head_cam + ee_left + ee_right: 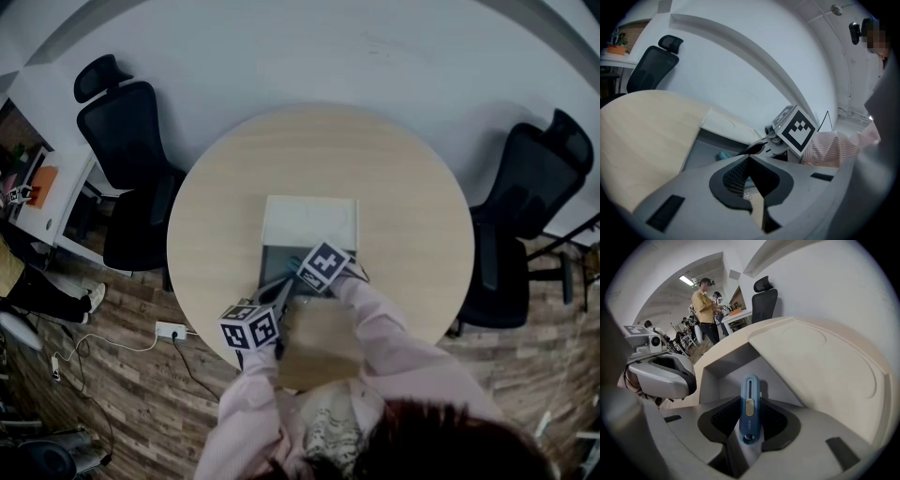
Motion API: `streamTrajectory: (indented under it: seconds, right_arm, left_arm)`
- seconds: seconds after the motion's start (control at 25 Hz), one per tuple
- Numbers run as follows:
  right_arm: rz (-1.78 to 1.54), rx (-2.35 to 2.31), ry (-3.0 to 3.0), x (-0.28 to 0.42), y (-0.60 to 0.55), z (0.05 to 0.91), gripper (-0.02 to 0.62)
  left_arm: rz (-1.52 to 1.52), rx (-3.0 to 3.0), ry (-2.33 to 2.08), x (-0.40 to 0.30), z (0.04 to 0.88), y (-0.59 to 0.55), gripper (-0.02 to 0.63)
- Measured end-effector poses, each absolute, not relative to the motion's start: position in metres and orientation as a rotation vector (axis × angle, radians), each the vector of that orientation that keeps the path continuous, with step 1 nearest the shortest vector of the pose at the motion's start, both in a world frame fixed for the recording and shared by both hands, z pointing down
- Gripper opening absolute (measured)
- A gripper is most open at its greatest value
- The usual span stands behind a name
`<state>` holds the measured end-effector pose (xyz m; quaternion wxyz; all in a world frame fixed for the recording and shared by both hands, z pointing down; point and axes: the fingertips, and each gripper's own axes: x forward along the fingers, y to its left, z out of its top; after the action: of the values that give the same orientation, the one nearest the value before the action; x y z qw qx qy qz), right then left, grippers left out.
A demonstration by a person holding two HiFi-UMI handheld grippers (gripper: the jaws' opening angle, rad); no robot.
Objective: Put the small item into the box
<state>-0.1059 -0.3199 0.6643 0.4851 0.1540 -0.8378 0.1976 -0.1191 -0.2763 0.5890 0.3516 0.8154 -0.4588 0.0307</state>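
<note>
Holding the blue cutter (750, 394) clamped in the right gripper (749, 422) above the open box (726, 364); needing lowering inside, then releasing

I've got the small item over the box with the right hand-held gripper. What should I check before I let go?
1. The right hand-held gripper is shut on the blue item: ok.
2. The box is open, with its lid folded back: ok.
3. The item's tip is over the box's grey inside: ok.
4. The left hand-held gripper is off to the item's side, not beneath it: ok.
5. Whether the left jaws hold anything: cannot tell.
</note>
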Motion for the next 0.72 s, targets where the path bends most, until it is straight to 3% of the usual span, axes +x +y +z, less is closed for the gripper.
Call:
streamTrajectory:
  seconds: [0.72]
  right_arm:
    - [0.416, 0.406, -2.005, -0.1089, -0.3195, 0.6731, 0.140]
  left_arm:
    - [0.052, 2.081, -1.214, -0.1283, 0.5913, -0.2752, 0.011]
